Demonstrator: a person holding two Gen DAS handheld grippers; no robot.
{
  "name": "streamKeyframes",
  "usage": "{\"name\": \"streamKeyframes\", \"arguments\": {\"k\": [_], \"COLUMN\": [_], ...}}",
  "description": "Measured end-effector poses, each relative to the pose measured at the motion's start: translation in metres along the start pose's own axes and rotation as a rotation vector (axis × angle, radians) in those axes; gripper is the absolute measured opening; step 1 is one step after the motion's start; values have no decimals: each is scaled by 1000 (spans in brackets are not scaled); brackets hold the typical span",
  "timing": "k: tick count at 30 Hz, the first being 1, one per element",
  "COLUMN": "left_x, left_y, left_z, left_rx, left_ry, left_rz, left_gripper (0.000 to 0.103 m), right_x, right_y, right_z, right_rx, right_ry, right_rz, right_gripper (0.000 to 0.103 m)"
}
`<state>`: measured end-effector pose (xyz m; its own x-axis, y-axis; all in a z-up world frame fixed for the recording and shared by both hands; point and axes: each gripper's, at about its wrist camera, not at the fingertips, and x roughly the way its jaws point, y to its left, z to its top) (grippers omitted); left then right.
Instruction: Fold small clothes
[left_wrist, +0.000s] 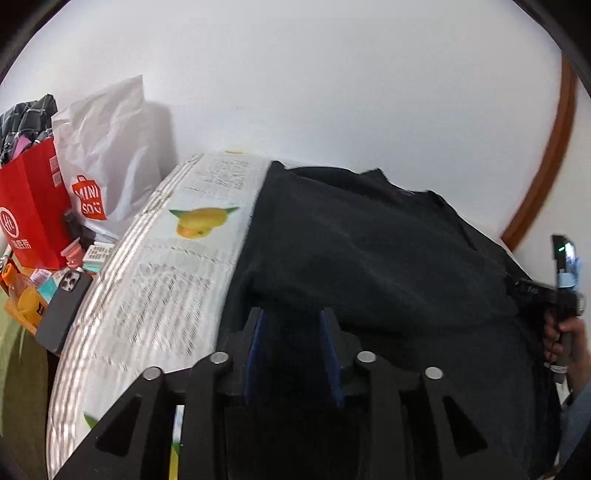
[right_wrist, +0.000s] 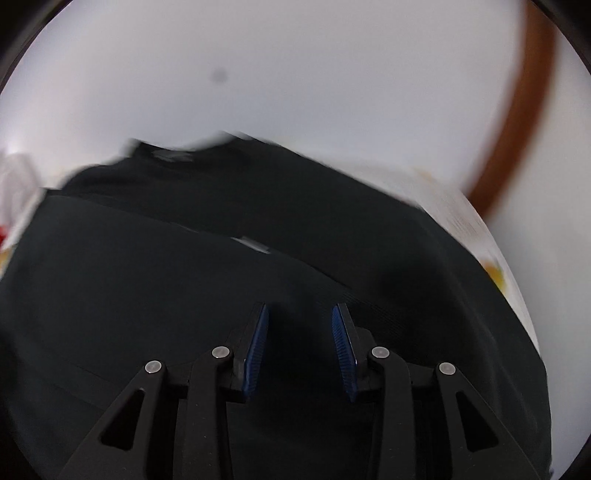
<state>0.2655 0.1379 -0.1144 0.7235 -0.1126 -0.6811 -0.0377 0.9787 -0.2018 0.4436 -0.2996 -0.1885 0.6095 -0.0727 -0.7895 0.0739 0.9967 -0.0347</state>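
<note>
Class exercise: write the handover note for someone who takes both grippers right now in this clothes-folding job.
Left gripper: open, empty, above the black garment.
Right gripper: open, empty, over the same cloth.
The garment lies on the printed table cover, one side already folded over the middle.
Left to do: the remaining folds. The right view is blurred, so check the edges first.

Black hand-held gripper (right_wrist: 300, 314), blue ribbed pads (right_wrist: 258, 347), silver pivot pins (right_wrist: 221, 352).
</note>
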Motion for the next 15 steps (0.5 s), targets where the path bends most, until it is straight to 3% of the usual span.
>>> {"name": "streamKeyframes", "arguments": {"k": [3,7,11,15], "left_x": [-10,-21,-29,-34], "left_y": [-10,-21,-22,-25], "left_z": [-13,-32,-48,-62], "left_rx": [27,80,81,103], "left_ry": [28,67,108,129], "left_rz": [-12,28,38,75], "left_gripper": [42,43,51,57], "right_x": [-2,-20,-61,-105], "right_y": [-19,-27,-39,-65], "right_z": [-15,-29,-58,-91], "right_rx": [27,59,66,64], "right_ry": [7,-7,-53,-115], "right_rz": [15,39,86,63], "right_gripper": [30,30,32,37]}}
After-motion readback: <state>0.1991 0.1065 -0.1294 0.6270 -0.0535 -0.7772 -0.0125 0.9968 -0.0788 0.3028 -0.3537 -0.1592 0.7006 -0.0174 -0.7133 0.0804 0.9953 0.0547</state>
